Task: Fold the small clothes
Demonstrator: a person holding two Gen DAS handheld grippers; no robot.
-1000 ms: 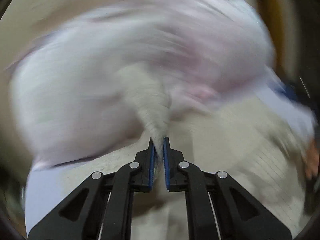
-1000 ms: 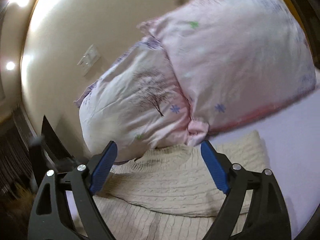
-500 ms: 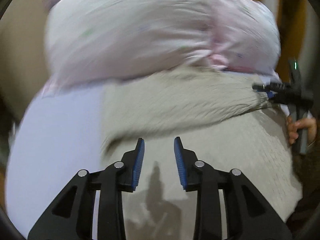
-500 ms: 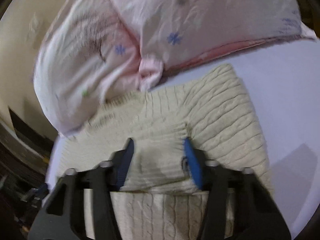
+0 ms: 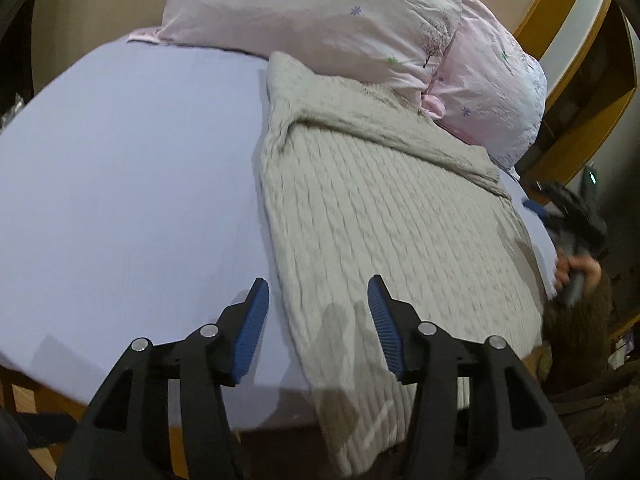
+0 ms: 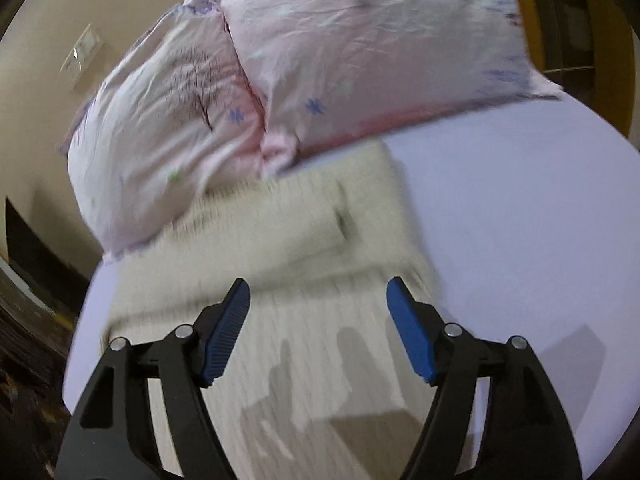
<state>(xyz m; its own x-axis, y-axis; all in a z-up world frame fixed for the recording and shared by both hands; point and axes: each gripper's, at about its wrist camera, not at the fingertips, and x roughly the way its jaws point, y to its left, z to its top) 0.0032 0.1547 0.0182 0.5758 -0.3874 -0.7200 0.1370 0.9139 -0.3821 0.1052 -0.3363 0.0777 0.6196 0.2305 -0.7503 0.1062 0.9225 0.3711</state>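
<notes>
Cream cable-knit sweater (image 5: 392,216) lies flat on the lilac bed sheet (image 5: 132,184), its far end touching the two pink pillows (image 5: 320,20). One sleeve (image 5: 384,128) is already folded across the upper body, running from the left shoulder toward the right side. The hem overhangs the near edge of the bed.

Left gripper (image 5: 318,320): jaws wide apart, holding nothing, hovering over the near left edge of the sweater. Right gripper (image 6: 318,324): jaws wide apart, holding nothing, positioned above the lower body panel; this view is motion-blurred, so fine detail is unclear.

Progress estimate: early to middle stage. Sleeve fold appears complete. Whether the second sleeve is tucked beneath cannot be determined. Remaining work is likely the side folds and the hem-to-collar fold.
</notes>
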